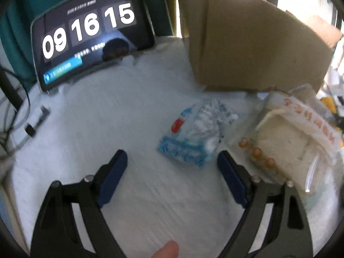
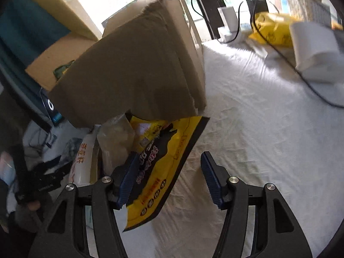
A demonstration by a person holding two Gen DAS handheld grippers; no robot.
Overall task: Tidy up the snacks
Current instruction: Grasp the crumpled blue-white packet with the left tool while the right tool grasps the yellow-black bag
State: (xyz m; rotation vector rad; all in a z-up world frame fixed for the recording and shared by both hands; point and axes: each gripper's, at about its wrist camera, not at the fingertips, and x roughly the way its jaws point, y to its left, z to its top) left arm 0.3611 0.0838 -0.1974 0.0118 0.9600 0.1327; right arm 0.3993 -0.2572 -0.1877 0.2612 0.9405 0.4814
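In the left wrist view a blue-and-white snack packet (image 1: 193, 133) lies on the white cloth just beyond my left gripper (image 1: 173, 159), which is open and empty. To its right is a clear bag of pale cake with red lettering (image 1: 290, 142). In the right wrist view a yellow-and-black snack bag (image 2: 163, 161) lies partly under a flap of the cardboard box (image 2: 139, 75). My right gripper (image 2: 169, 159) hovers open over the bag's edge. Its left pad overlaps the bag and its right pad stands clear of it. The left gripper (image 2: 43, 182) shows at the far left.
A tablet showing a clock (image 1: 90, 34) stands at the back left, with cables (image 1: 23, 129) beside it. A yellow plastic bag (image 2: 273, 30), a white box (image 2: 314, 49) and a black cable (image 2: 311, 86) lie at the back right. A fingertip (image 1: 167, 249) shows at the bottom edge.
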